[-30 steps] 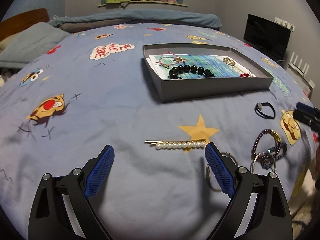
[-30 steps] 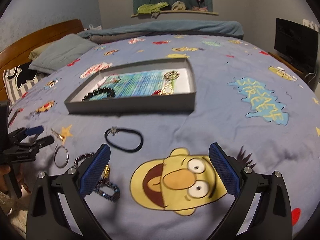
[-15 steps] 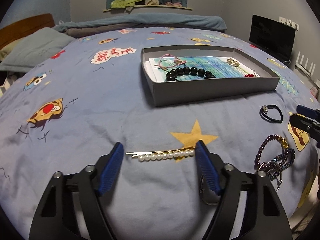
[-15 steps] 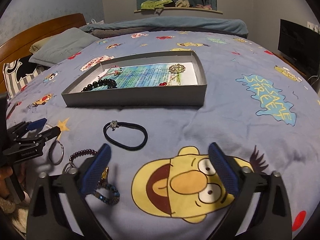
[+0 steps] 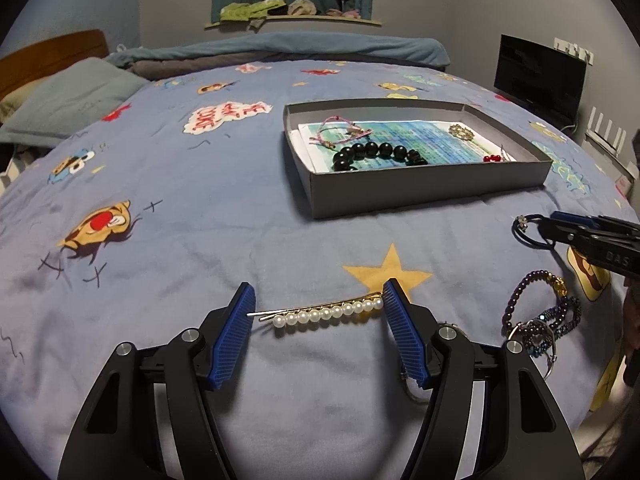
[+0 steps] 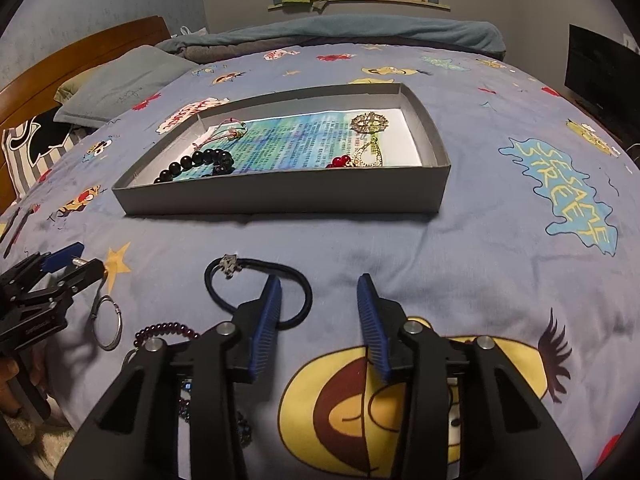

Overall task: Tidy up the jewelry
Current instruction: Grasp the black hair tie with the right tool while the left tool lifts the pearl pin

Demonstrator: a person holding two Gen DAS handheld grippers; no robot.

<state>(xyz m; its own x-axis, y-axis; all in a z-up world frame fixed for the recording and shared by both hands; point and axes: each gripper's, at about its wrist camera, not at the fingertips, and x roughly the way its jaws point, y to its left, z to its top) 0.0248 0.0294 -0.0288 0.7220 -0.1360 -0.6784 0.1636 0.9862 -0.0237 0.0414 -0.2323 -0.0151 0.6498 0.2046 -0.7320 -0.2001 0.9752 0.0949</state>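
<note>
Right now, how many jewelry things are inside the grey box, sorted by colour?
In the grey box:
Black: 1, the bead bracelet
Pink: 1, the string bracelet
Gold: 1, the round ornament
Red: 1, the red beads, which seem joined to a gold dangle
Total: 4
</note>
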